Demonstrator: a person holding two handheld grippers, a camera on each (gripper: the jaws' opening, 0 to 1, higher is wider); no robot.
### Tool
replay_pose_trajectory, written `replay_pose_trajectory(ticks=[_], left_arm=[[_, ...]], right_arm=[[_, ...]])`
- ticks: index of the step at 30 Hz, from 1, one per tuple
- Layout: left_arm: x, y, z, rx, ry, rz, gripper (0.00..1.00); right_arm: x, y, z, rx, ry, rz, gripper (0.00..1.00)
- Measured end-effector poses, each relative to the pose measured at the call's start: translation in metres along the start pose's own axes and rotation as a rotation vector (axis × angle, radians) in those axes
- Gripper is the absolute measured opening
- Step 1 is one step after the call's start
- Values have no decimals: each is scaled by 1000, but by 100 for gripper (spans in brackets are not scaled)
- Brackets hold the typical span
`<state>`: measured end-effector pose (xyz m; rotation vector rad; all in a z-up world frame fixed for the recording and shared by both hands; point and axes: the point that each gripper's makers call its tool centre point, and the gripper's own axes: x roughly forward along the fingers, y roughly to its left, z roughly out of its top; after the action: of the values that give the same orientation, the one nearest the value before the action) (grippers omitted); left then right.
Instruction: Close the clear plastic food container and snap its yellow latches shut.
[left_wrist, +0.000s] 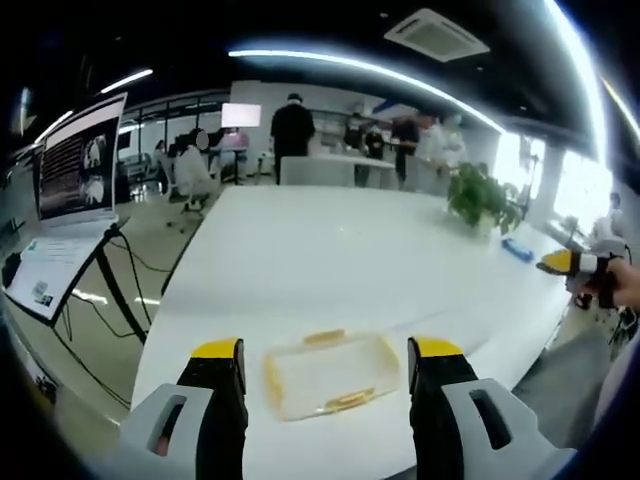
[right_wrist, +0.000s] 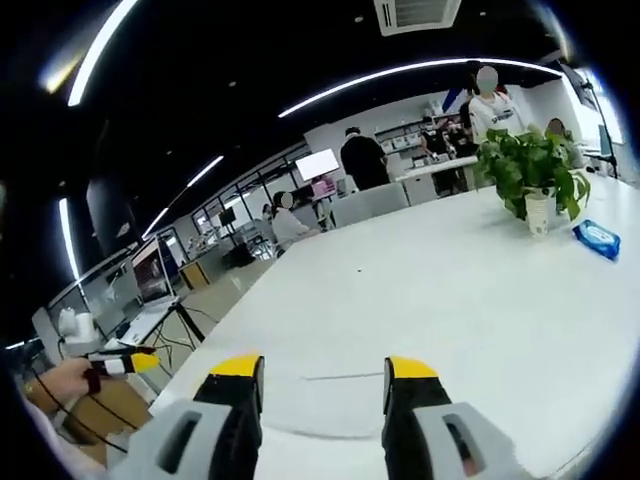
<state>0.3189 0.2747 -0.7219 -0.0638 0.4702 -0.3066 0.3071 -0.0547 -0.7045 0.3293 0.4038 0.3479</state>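
The clear plastic container lies flat on the white table, close to its near edge. Yellow latches show on its far side and near side; whether they are snapped down I cannot tell. My left gripper hovers just short of it, open, its yellow-tipped jaws wide on either side with nothing between them. My right gripper, held in a hand, shows at the table's right edge. In the right gripper view my right gripper is open over bare table, and the left gripper shows far left in a hand.
A potted plant and a blue packet sit at the table's far right. A monitor on a stand stands on the floor to the left. Several people stand or sit at the back of the room.
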Motion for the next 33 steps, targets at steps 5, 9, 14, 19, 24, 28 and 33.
replay_pose_trajectory(ticks=[5,9,14,19,24,28,33], left_arm=[[6,5,-6,-11,19,0,65],[10,7,-10,-10,33,2,65],[14,15,-12,-18,38,28,65],[19,19,-14,-21,48,31,63],[23,23,-18,-27,65,33,62],[27,23,-19,-20,73,23,61],[33,24,-23,-18,89,15,60]], right_arm=[[10,7,-1,-5,12,25,46],[17,12,-3,-22,28,33,45],[26,16,-11,-37,69,38,43],[32,22,-16,-34,81,49,43],[39,29,-21,-33,101,65,43],[44,34,-23,-34,110,74,42],[51,38,-28,-34,128,84,42]])
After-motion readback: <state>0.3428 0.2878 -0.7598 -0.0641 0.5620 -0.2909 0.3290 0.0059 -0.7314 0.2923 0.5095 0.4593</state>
